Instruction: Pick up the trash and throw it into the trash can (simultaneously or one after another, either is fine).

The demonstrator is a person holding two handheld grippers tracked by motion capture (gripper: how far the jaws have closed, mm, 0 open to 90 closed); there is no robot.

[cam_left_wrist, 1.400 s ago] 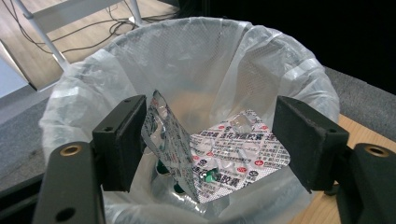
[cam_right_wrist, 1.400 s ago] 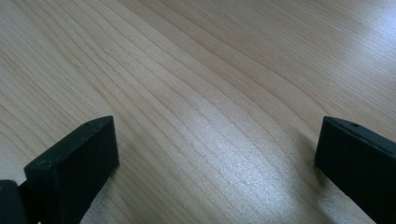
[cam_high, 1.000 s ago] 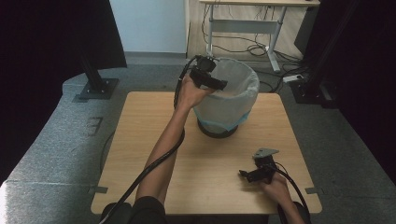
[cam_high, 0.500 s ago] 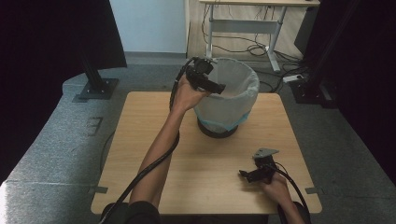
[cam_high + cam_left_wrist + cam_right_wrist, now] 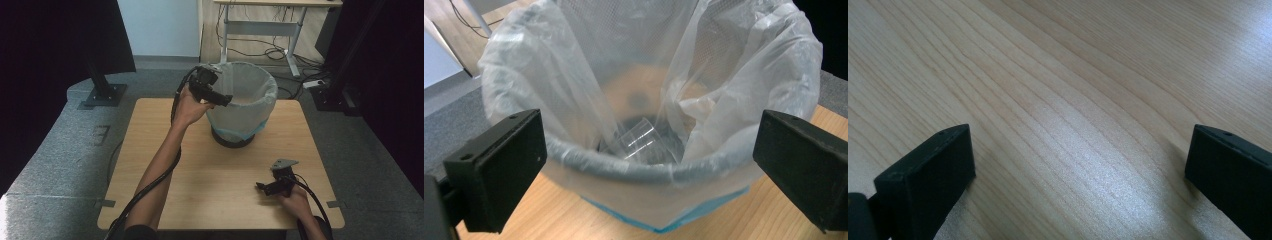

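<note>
My left gripper (image 5: pixel 212 90) hovers at the lined bin (image 5: pixel 245 107), fingers apart and empty; a clear cup (image 5: pixel 636 142) lies inside. My right gripper (image 5: pixel 272 186) rests on the surface (image 5: pixel 210 185), fingers apart. Best withdraw without snagging the liner

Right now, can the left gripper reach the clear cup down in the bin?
Probably yes. The left gripper hangs open at the bin's rim, and the clear cup lies at the bottom with nothing covering it, though loose folds of the bag liner may crowd the fingers.
</note>
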